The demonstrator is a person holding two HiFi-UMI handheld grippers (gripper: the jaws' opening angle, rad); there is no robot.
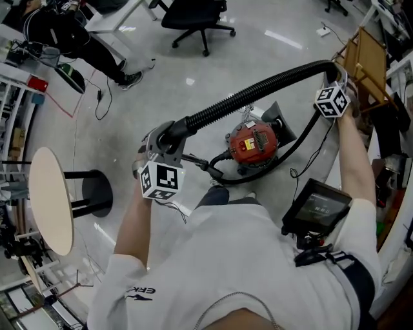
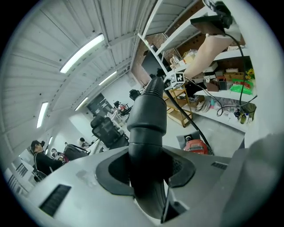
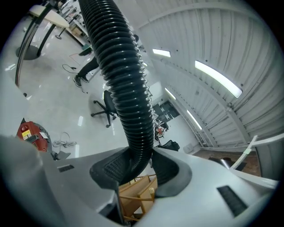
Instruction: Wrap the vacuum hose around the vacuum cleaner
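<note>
A red canister vacuum cleaner (image 1: 254,144) sits on the grey floor, also small in the left gripper view (image 2: 197,145) and the right gripper view (image 3: 29,133). Its black ribbed hose (image 1: 258,90) arches above it from left to right. My left gripper (image 1: 162,149) is shut on the smooth cuff end of the hose (image 2: 147,133). My right gripper (image 1: 335,80) is shut on the ribbed hose (image 3: 126,88) at its far right, up near a wooden rack. From there the hose drops down and curves round the front of the vacuum.
A round table (image 1: 50,200) with a black stool (image 1: 97,192) stands at the left. A wooden rack (image 1: 369,61) and shelving are at the right. An office chair (image 1: 193,18) stands at the back, and a seated person (image 1: 71,35) at the top left.
</note>
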